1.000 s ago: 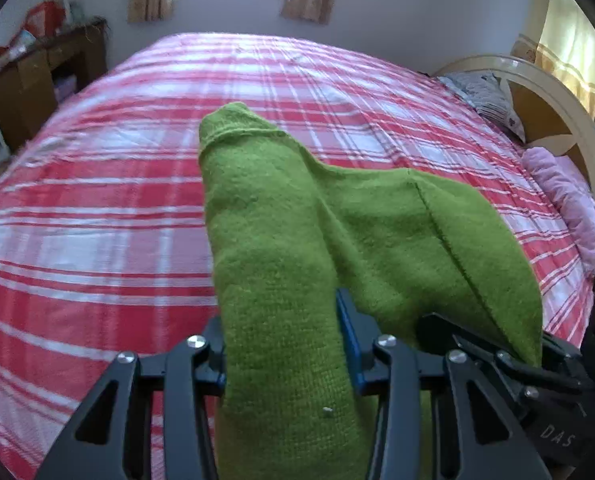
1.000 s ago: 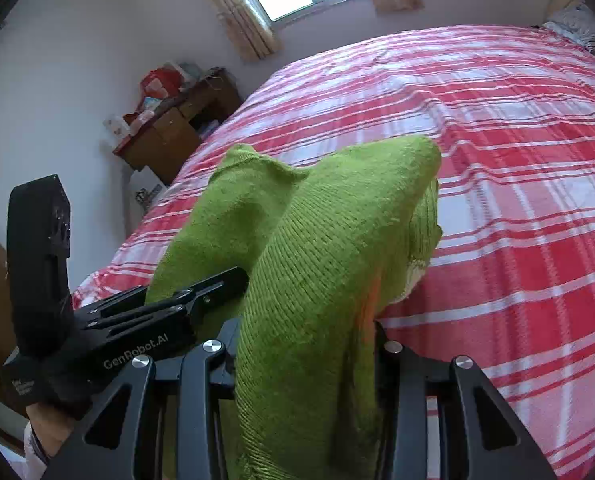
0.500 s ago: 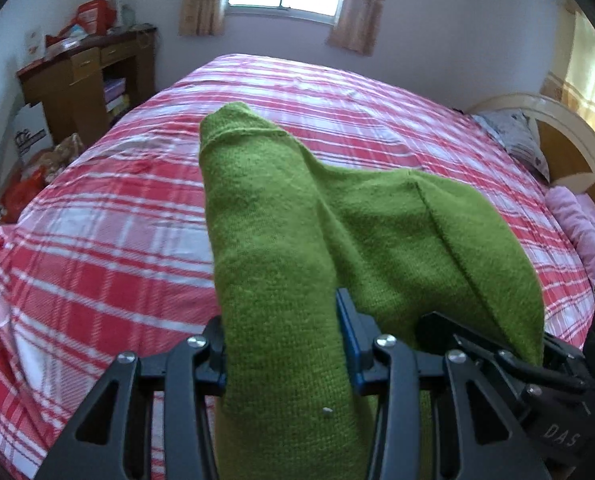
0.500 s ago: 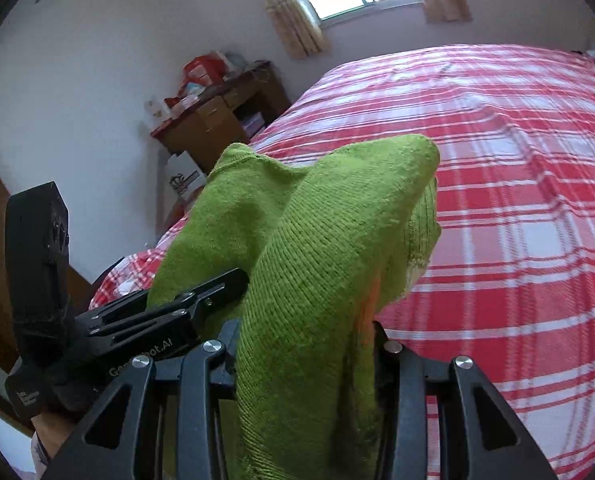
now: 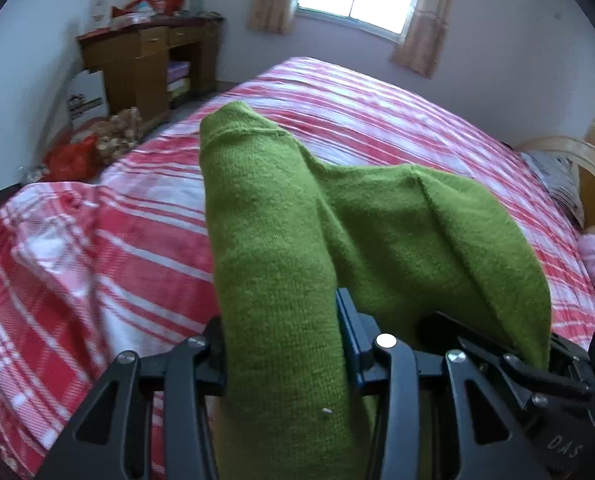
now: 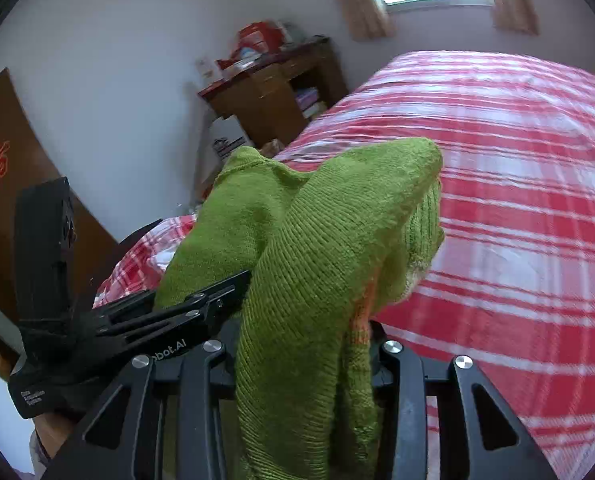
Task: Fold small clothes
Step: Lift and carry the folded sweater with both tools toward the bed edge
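A folded green knit garment [image 5: 281, 248] is draped over both grippers and held up above the bed. My left gripper [image 5: 281, 340] is shut on one thick end of it, the cloth bulging forward past the jaws and hiding the fingertips. The other end [image 6: 329, 256] is clamped in my right gripper [image 6: 309, 352], shut on the fold, with a bit of orange trim showing at the inner edge. Each gripper appears at the edge of the other's view: the right one [image 5: 545, 372] in the left wrist view, the left one [image 6: 169, 312] in the right wrist view.
A bed with a red and white plaid cover [image 5: 377, 128] spreads ahead [image 6: 517, 184]. A wooden desk [image 5: 149, 64] with clutter stands by the wall left of the bed, bags [image 5: 85, 148] on the floor beside it. A curved headboard [image 5: 569, 160] and pillows lie at right.
Both grippers have carried the green garment sideways toward the bed's left end; the desk, floor clutter and the cover's rumpled corner have come into view. The grips are unchanged.
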Demonstrator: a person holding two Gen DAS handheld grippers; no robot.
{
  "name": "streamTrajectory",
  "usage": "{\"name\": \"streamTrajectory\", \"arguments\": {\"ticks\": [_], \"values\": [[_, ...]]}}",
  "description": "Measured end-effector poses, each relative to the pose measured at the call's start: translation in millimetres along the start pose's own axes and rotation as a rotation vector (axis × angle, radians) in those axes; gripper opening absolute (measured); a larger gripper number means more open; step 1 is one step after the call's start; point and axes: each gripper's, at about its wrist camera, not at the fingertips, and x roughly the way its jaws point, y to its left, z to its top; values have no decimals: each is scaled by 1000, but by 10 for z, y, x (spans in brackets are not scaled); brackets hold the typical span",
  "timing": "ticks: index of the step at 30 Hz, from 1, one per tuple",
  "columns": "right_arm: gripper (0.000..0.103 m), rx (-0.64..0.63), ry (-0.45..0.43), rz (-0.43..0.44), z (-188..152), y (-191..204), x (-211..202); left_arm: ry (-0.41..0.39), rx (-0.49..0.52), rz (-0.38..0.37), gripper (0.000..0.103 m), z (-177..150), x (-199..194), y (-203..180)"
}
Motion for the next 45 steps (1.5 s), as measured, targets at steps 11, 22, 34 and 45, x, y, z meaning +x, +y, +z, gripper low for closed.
{"name": "streamTrajectory", "arguments": {"ticks": [11, 22, 34, 45], "values": [[40, -109, -13, 84, 358, 424, 626, -65, -43, 109, 44, 297, 33, 568], [40, -155, 1, -2, 638, 276, 1707, -48, -52, 211, 48, 490, 774, 981], [57, 38, 105, 126, 737, -153, 1804, -49, -109, 200, 66, 534, 881, 1135], [60, 6, 73, 111, 328, -271, 1215, -57, -111, 262, 81, 538, 906, 1134]]}}
